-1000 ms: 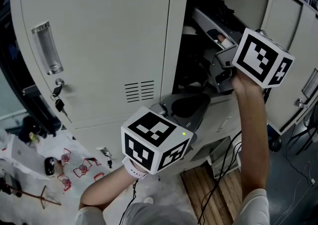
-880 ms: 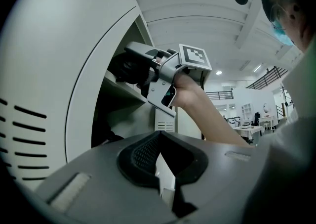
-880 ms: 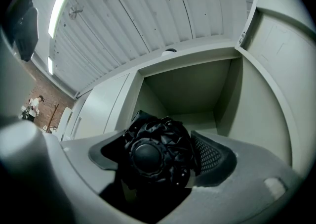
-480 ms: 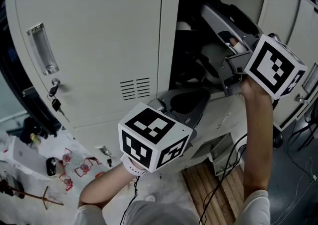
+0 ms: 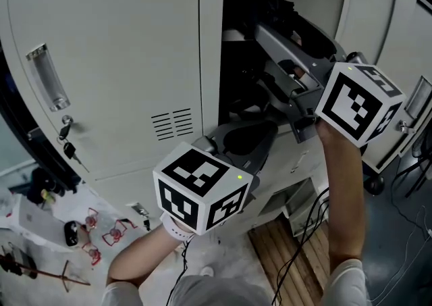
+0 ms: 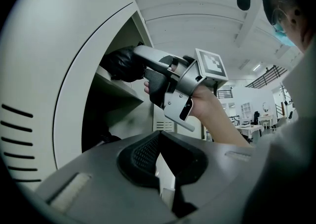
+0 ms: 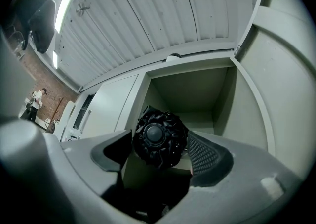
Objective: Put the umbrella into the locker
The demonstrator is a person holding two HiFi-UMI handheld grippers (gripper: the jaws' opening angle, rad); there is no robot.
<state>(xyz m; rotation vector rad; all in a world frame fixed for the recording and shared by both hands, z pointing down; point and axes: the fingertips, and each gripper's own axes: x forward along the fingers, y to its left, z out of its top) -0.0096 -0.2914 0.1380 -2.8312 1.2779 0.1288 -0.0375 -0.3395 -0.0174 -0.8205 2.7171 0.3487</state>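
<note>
Right gripper (image 7: 159,139) tilts up into the locker (image 7: 197,89), spread jaws just narrowing, black umbrella (image 7: 155,130) between them; left gripper (image 6: 159,138) level, pressed together.

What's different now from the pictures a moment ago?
The right gripper has come down a little at the locker opening. Its jaws have just been closing slightly with the umbrella between them; no firm pinch shows. The left gripper stayed where it was.

The umbrella (image 7: 159,139) lies on a shelf (image 6: 117,88) inside the locker (image 5: 121,61).
</note>
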